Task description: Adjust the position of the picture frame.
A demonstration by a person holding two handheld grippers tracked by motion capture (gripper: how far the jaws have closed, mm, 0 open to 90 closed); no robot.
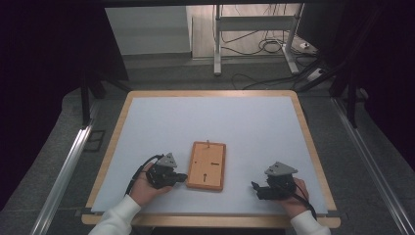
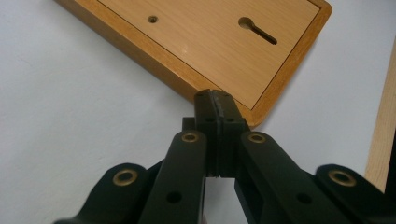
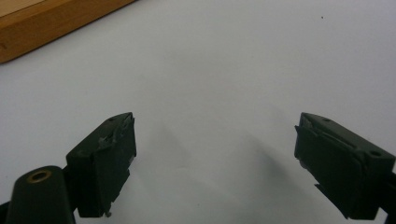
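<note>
A flat wooden board (image 1: 207, 165) with a raised rim, a keyhole slot and small holes lies on the white mat. My left gripper (image 1: 182, 176) sits at the board's near left corner, its jaws shut with nothing between them. In the left gripper view the closed fingertips (image 2: 215, 99) rest at the rim of the wooden board (image 2: 210, 42). My right gripper (image 1: 254, 186) rests on the mat to the right of the board and stands open. In the right gripper view, the right gripper (image 3: 215, 128) has bare white mat between its jaws, and a board edge (image 3: 42, 23) shows at top left.
The white mat (image 1: 244, 122) covers a wood-edged table (image 1: 313, 147). Beyond the far edge stand a metal table frame (image 1: 218, 44) and loose cables (image 1: 269, 46) on the floor. A metal rail (image 1: 63, 171) runs along the left side.
</note>
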